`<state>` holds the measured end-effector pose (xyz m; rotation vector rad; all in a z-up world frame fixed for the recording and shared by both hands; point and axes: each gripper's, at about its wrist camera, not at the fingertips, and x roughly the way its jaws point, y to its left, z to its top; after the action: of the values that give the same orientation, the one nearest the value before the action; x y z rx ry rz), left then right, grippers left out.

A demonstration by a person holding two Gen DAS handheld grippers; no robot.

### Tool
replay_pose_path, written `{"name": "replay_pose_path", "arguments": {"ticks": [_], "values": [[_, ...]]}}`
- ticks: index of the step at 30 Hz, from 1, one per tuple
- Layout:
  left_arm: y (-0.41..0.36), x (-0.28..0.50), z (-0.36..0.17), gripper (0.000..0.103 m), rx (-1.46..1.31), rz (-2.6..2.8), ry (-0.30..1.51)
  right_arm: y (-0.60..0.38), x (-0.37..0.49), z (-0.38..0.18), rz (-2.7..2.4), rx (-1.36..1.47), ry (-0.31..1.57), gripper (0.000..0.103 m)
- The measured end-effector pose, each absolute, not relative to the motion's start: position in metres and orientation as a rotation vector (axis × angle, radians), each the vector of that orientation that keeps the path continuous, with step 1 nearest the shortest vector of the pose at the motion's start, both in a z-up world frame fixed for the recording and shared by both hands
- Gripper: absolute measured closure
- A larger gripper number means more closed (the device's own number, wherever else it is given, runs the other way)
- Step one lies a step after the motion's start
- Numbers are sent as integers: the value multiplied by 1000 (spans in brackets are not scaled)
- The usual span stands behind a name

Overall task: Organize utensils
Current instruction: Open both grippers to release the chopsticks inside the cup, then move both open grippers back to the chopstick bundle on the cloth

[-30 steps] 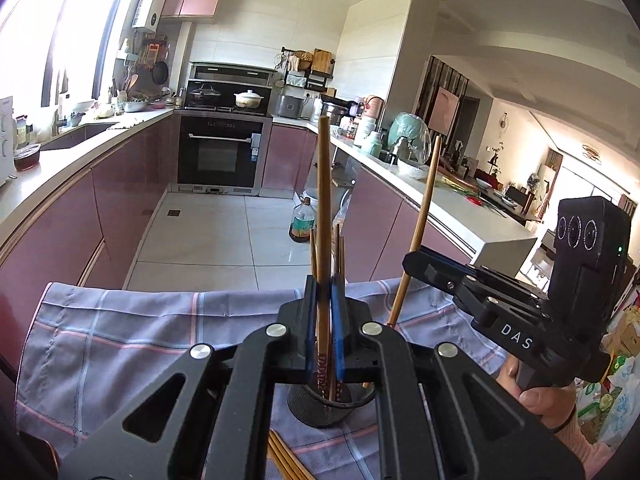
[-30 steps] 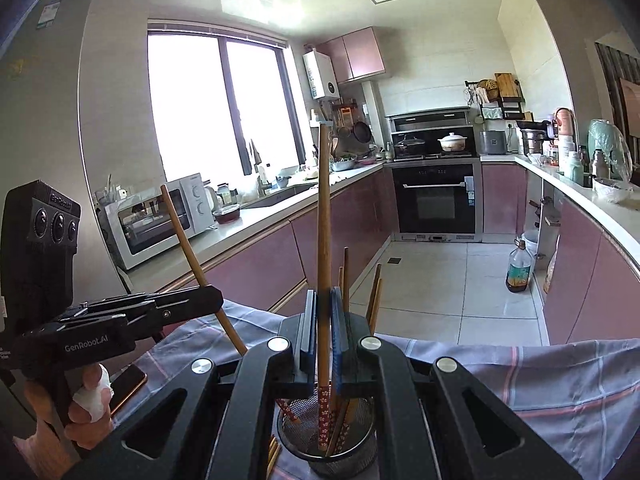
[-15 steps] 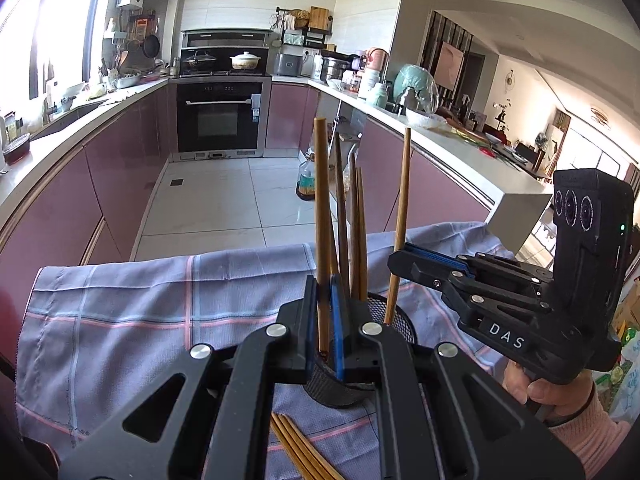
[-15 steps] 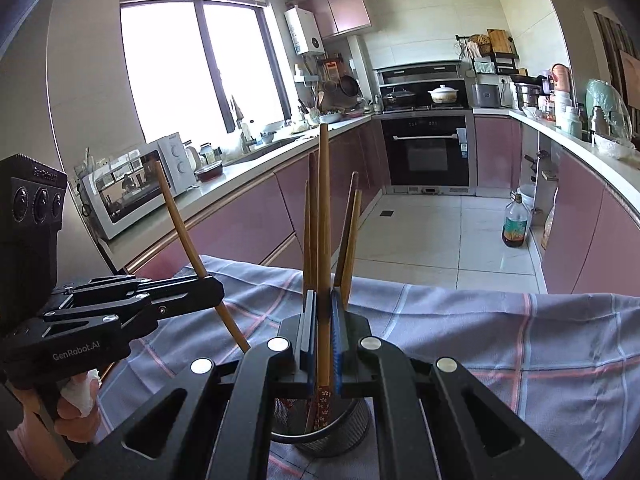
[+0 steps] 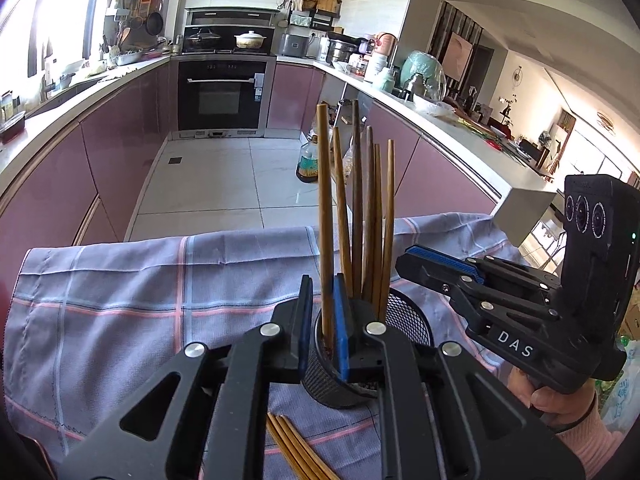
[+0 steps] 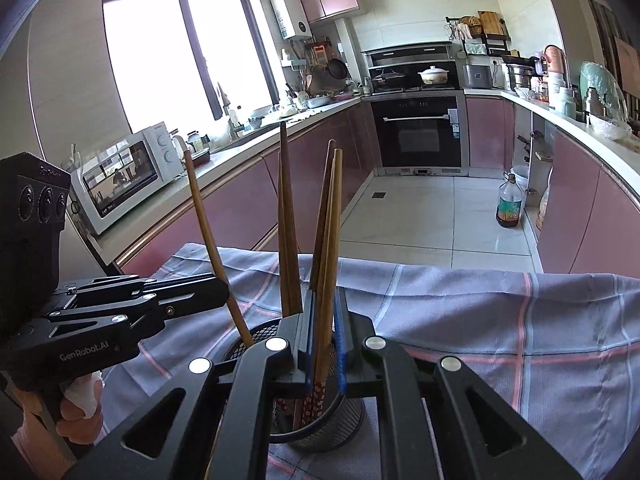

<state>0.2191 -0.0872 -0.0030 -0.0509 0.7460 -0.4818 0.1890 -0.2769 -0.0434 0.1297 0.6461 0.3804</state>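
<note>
The mesh holder stands on the checked cloth near its front edge, six chopsticks upright inside. Both sticks carried a second ago have dropped in. The left gripper has parted narrowly around its chopstick, no longer pinching. The right gripper has likewise loosened around its chopstick. Both look released; judging from this, the loose chopsticks by the cloth's front edge come next.
</note>
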Motion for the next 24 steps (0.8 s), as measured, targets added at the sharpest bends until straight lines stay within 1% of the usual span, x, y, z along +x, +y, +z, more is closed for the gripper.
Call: {"name": "replay_pose_path", "arguments": {"ticks": [4,7,12,19,22,24], "values": [[-85,220,-7,91,-57,-472,746,-279,189,-43,382,128,643,93],[-83,218,-10,90,-62,-467,746,-281,185,-44,383,127,637,89],[-76,210,-11,89,-70,-453,739,-278,178,-46,391,114,638,87],[-59,182,-7,80,-59,-408,688,-275,155,-40,436,101,621,84],[-51,169,-5,77,-48,-385,667,-273,143,-38,457,86,614,80],[-46,160,-6,74,-47,-376,658,-270,134,-38,470,73,612,80]]}}
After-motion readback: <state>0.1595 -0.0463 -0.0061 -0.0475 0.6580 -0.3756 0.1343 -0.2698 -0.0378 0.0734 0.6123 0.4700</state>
